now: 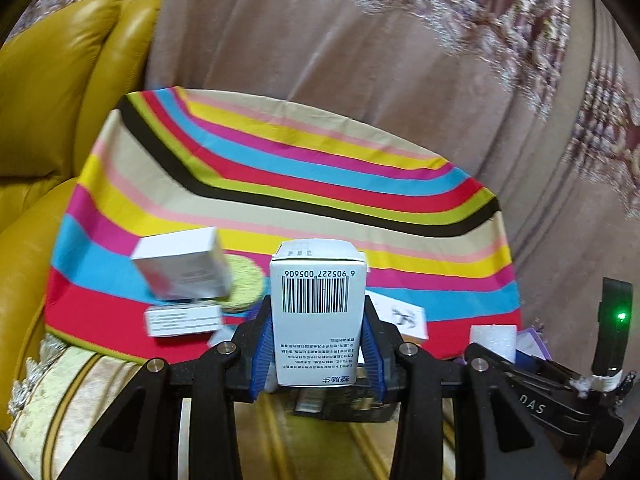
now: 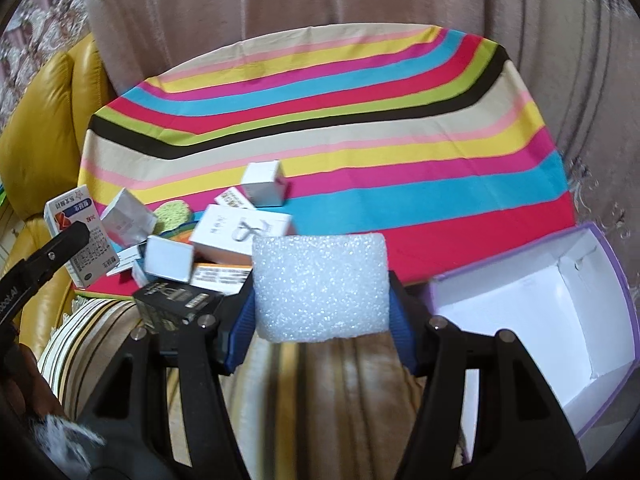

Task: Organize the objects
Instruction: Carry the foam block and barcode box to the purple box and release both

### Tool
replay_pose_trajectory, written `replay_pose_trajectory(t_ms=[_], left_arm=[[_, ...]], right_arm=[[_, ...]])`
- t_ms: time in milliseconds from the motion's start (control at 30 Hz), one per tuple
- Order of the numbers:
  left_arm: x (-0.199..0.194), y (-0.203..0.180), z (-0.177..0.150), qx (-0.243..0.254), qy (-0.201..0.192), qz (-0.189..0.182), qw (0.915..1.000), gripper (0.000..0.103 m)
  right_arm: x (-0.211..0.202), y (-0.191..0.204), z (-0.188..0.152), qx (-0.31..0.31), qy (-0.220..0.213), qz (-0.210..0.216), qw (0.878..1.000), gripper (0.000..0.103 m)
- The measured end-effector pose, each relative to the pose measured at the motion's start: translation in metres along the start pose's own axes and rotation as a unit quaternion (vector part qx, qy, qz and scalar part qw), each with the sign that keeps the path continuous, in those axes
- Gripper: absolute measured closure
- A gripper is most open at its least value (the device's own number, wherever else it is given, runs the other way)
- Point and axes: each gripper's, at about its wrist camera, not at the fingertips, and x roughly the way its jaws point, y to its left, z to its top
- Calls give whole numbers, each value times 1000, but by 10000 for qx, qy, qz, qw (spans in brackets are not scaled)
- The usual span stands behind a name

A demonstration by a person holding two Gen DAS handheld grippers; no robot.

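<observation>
1. We are looking at the left gripper (image 1: 318, 320), nearer to us than the striped cloth (image 1: 280, 168): a matte black frame of angular, triangle-cut arms.
2. Its fingers (image 1: 262, 352) are wearing ribbed blue pads.
3. Round silver screws (image 1: 225, 347) are shining at the arm joints.
4. The right gripper (image 2: 322, 312), also on the near side of the cloth, is showing the same black frame, blue pads and silver screws.
5. Seen off the cloth's right corner, its side is carrying white letters "DAS" (image 1: 532, 403), a glowing green light (image 1: 621, 315) and a frayed white wrap (image 1: 600, 382).
</observation>
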Motion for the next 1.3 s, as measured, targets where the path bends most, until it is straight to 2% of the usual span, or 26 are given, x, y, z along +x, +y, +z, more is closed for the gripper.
replay_pose_trajectory(t_ms=[267,567,767,1233,1300], left_arm=[[13,-49,-2,404,213,-542,9975,63],[41,-101,-8,763,645,-1110,9888,63],[55,-126,-16,928,900,-1342,9825,63],[77,-181,-31,1282,1268,-2234,9579,62],[80,-186,-33,1290,1337,-2378,9534,59]], right_arm=[[-7,-44,-11,424,62,-248,9988,41],[-19,-102,-26,1007,152,-647,9927,41],[-21,-131,-34,1298,211,-844,9877,41],[-24,-158,-36,1629,208,-1260,9783,41],[-25,-160,-36,1637,206,-1301,9777,40]])
